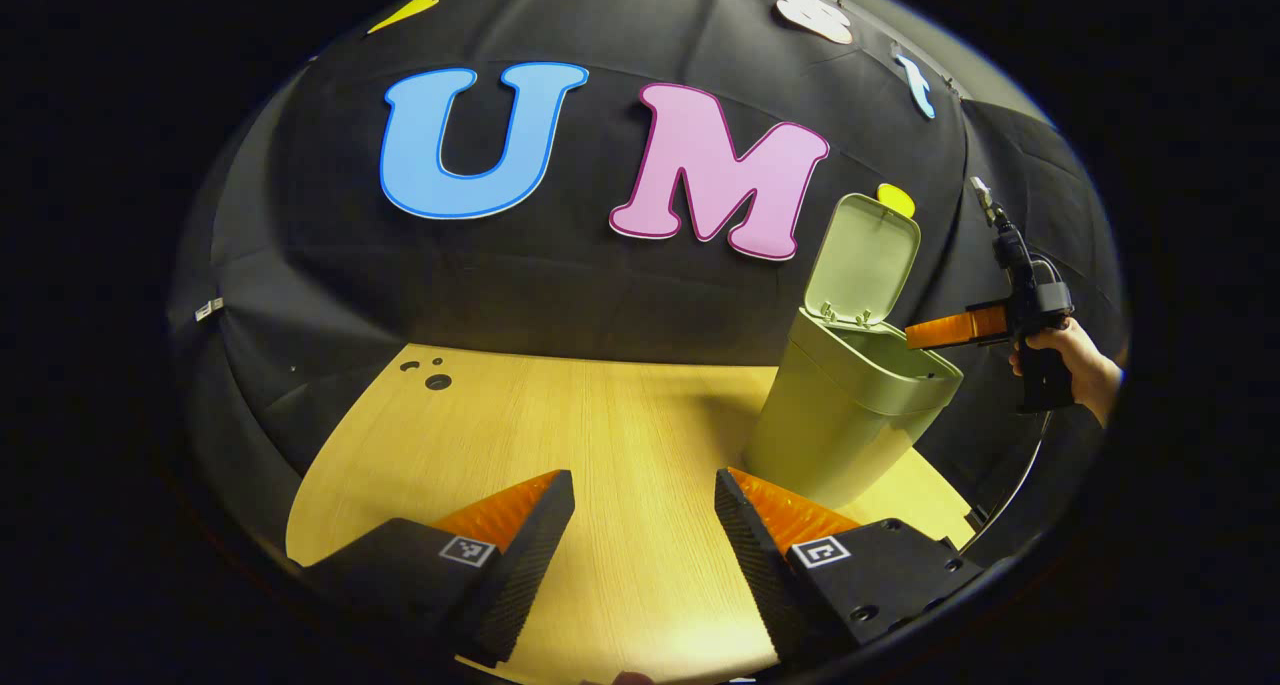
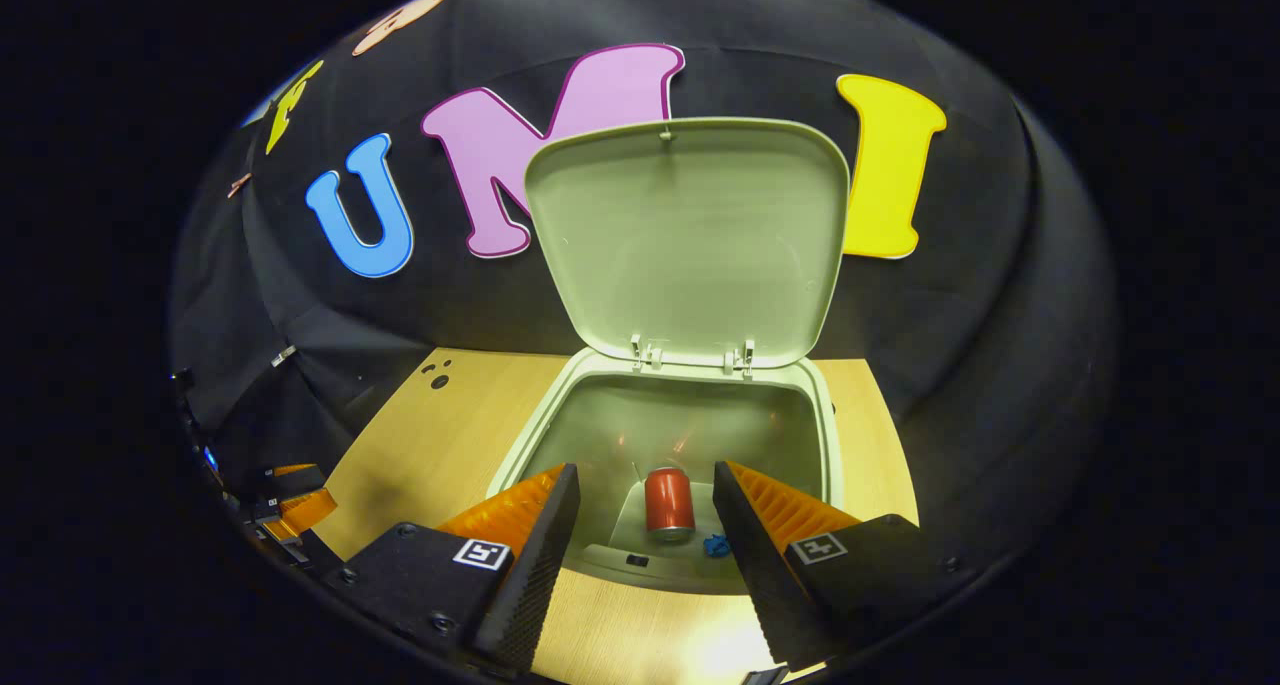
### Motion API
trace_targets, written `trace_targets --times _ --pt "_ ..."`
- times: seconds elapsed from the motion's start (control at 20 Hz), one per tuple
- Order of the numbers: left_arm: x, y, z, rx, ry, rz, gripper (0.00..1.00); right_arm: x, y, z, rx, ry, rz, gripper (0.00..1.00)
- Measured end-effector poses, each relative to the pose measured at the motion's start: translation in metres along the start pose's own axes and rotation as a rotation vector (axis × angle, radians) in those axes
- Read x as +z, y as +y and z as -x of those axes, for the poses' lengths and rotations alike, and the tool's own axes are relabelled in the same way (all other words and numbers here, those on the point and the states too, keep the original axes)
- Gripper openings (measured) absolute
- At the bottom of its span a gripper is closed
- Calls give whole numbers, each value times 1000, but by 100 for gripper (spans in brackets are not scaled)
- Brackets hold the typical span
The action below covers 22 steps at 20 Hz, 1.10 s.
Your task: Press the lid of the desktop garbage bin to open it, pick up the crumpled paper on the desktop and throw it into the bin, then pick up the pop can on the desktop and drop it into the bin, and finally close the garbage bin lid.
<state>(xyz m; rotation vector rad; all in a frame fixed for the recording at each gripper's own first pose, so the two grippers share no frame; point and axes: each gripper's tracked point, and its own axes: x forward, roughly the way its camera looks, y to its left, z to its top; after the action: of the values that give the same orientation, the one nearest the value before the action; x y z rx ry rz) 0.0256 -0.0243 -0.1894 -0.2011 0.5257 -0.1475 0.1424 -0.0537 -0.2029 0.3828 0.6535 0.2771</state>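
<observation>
pale wooden desktop point(image 1: 620, 435); black cloth wall point(image 1: 560, 275)

We see a smooth matt plastic garbage bin point(image 2: 826, 405), a glossy metal pop can point(image 2: 669, 503) and a pale wood-grain worktop point(image 1: 600, 435).

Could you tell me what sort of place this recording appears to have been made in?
Probably a staged recording booth, not a real home: a black cloth wall closes round a pale wooden table, which carries a green bin with its lid up and a red can inside.

Wooden table point(image 1: 620, 415), black cloth wall point(image 1: 600, 285)
</observation>
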Motion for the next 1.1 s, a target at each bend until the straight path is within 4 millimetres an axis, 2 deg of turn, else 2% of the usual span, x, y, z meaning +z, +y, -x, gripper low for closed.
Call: trace_targets --times 0.3,0.7,0.9,1.1 --pt "-4 4 11 -11 -2 -7 92 41 10 34 -23 -109 15 95" --pt "-6 7 27 -29 -14 -3 92 112 29 72 -28 -274 -8 97" --pt "-8 13 37 -20 -25 1 92 156 29 80 -30 -352 -30 97" --pt "-11 17 45 -1 -33 23 92 195 25 73 -39 -416 -19 97"
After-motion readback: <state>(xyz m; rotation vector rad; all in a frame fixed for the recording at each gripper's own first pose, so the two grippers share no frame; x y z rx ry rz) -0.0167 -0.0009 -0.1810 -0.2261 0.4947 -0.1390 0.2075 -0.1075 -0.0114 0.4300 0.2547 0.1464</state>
